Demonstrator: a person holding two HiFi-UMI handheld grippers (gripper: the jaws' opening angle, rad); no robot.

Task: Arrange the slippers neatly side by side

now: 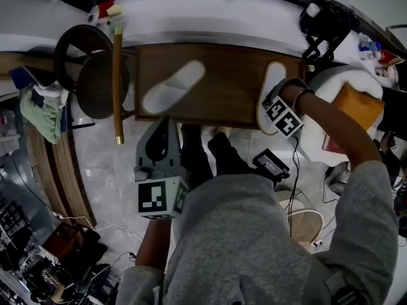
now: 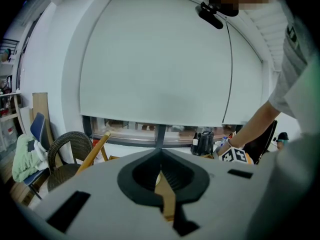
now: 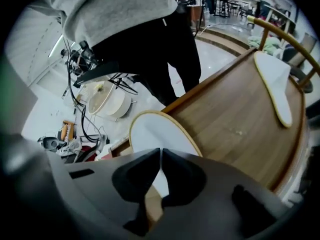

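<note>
Two flat white slippers lie on a brown wooden table (image 1: 222, 107). The left slipper (image 1: 172, 86) lies slanted near the table's left part and shows far off as the left slipper (image 3: 274, 84). The right slipper (image 1: 273, 81) lies along the table's right edge. My right gripper (image 3: 161, 151) is down on the right slipper (image 3: 160, 129), jaws shut, with white slipper fabric showing between the fingers. Its marker cube (image 1: 283, 116) covers the slipper's near end. My left gripper (image 1: 164, 122) hangs in front of the table by my legs. Seen from its own camera, the left gripper (image 2: 161, 150) is shut and holds nothing.
A dark wicker chair (image 1: 89, 68) and a wooden bar (image 1: 117, 81) stand at the table's left end. A black object (image 1: 324, 21) and an orange cushion (image 1: 359, 107) are at the right. Cables and a round white container (image 3: 107, 99) sit on the floor.
</note>
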